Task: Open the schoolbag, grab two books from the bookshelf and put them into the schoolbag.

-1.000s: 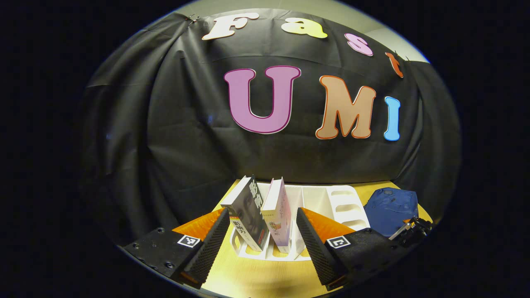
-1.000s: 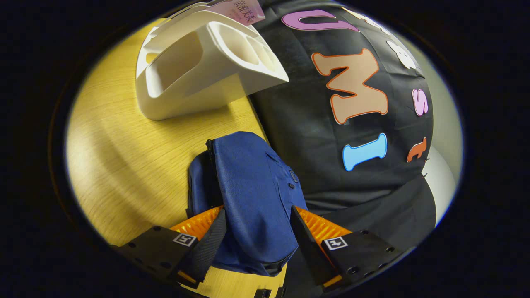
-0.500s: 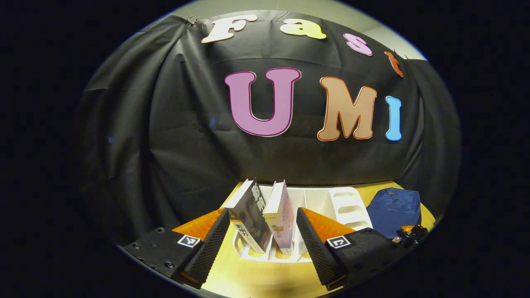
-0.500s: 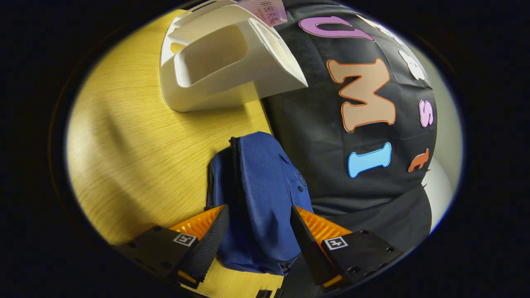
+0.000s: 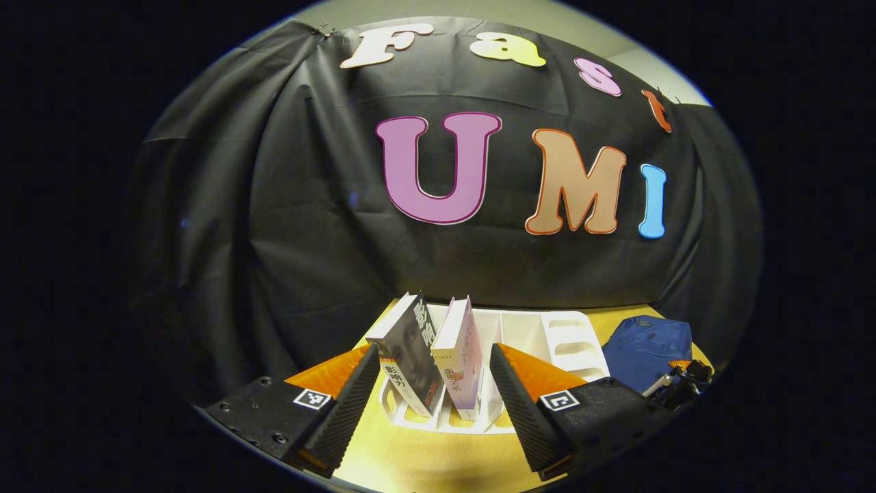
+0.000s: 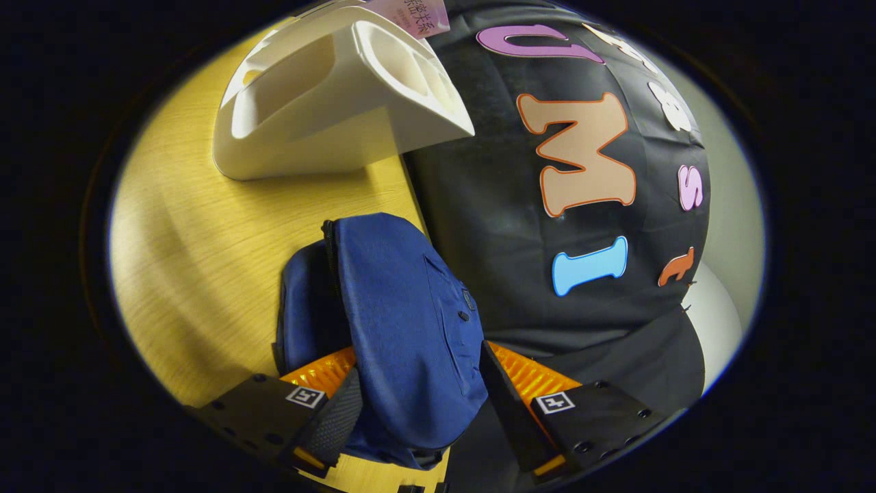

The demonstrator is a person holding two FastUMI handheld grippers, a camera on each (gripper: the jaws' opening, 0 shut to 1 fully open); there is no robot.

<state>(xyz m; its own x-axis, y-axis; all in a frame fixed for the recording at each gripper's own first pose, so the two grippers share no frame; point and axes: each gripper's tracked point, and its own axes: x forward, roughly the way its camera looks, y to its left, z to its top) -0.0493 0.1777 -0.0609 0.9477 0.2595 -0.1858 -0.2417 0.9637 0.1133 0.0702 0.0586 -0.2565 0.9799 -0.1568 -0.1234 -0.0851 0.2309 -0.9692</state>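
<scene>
In the left gripper view, the left tongs (image 5: 432, 400) were seen spread wide with nothing between the fingers, held low over the wooden bench (image 5: 438, 459) just in front of the white bookshelf (image 5: 540, 335). Two books were seen standing in the rack's left slots, both tilted to the left: a dark book (image 5: 409, 356) and, just beside it on the right, a pink book (image 5: 460, 356). The remaining slots to the right were seen unfilled. Farther right on the bench, the blue schoolbag (image 5: 647, 346) was seen against the black cloth wall (image 5: 308, 226), with the right tongs (image 5: 674, 387) visible at its near edge.

In the right gripper view, the right tongs (image 6: 417, 404) were seen opened wide around the schoolbag (image 6: 404, 329); the bag's fabric was bulged between the fingers and overlapped the left finger (image 6: 332, 424), but whether either finger pressed on it could not be told. A zip seam was seen running down the bag's left side. The bookshelf (image 6: 321, 130) was seen beyond the bag on the bench (image 6: 198, 260), apart from it, with the pink book (image 6: 410, 14) at its top edge.
</scene>
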